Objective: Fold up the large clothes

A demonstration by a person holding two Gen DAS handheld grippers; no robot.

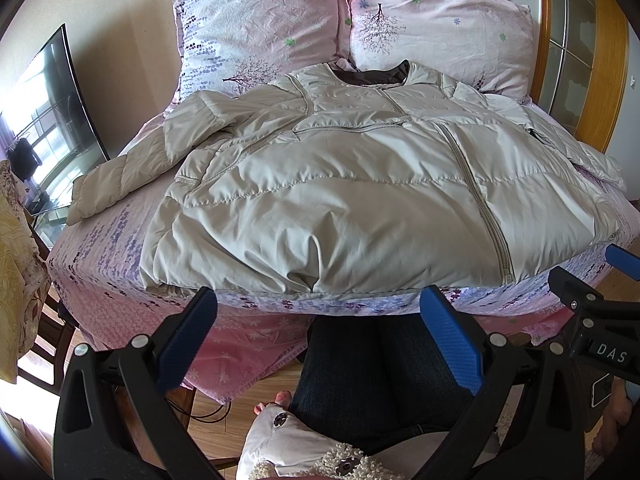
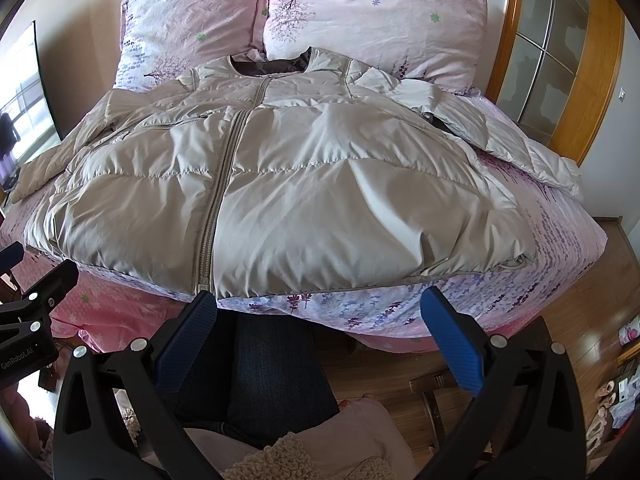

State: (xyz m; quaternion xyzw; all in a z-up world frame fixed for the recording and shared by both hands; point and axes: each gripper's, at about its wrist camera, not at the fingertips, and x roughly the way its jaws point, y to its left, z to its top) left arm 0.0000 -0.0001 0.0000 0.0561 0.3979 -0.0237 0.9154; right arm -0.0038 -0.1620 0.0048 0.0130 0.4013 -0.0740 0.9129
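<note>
A large beige puffer jacket (image 1: 352,184) lies front up and zipped on the bed, collar toward the pillows, hem at the near edge. It also shows in the right wrist view (image 2: 288,184). Its left sleeve (image 1: 132,168) spreads out to the left and its right sleeve (image 2: 508,140) to the right. My left gripper (image 1: 320,312) is open and empty, just short of the hem over the bed's near edge. My right gripper (image 2: 320,312) is open and empty, near the hem by the zipper's end. The right gripper also shows at the right edge of the left wrist view (image 1: 592,312).
The bed has a pink and lilac floral sheet (image 2: 560,248). Two matching pillows (image 1: 260,28) (image 1: 440,28) lean at its head. A television (image 1: 52,120) stands to the left. A wooden glass-paned door (image 2: 560,60) is on the right. The person's legs (image 1: 380,368) are below the grippers.
</note>
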